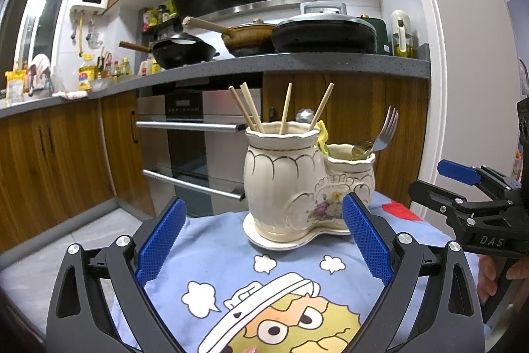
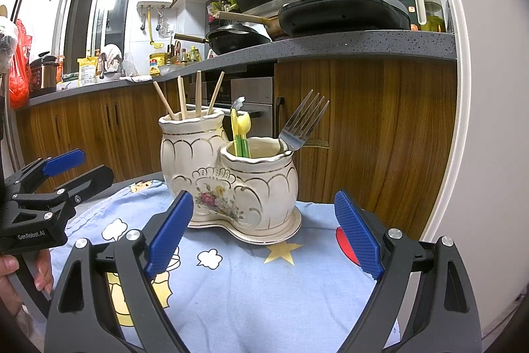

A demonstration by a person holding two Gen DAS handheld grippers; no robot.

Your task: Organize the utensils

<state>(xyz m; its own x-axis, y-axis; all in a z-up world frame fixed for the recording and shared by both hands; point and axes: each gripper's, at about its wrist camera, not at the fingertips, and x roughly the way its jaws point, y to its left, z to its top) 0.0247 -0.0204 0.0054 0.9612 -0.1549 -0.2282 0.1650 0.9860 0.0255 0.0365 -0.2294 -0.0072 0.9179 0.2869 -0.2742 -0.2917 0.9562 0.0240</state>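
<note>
A dark grey speckled stone countertop (image 1: 297, 63) runs across the upper half of both views above brown wood-grain cabinet doors (image 2: 363, 128), with black pans and a round lidded griddle (image 1: 324, 33) standing on it. Below, filling the lower part of each frame, lies a soft light-blue cloth printed with cartoon clouds, a star and a yellow character (image 1: 251, 280). At its centre stands a glossy cream ceramic utensil holder with two joined fluted pots, gold trim and a painted flower spray, on a matching saucer (image 2: 228, 184). Four pale wooden chopsticks (image 2: 198, 93) lean in the taller pot, while a shiny steel fork (image 2: 302, 124) and yellow-and-green plastic cutlery (image 2: 241, 134) stand in the shorter one. The left gripper, black-framed with blue ribbed pads (image 1: 261, 240), sits low in the left wrist view, its jaws spread wide and holding nothing, aimed at the holder just beyond its tips. The right gripper of the same build (image 2: 264, 234) likewise gapes wide and empty before the holder. Each appears at the edge of the other's view, gripped from below by a person's fingers (image 2: 43, 273).
</note>
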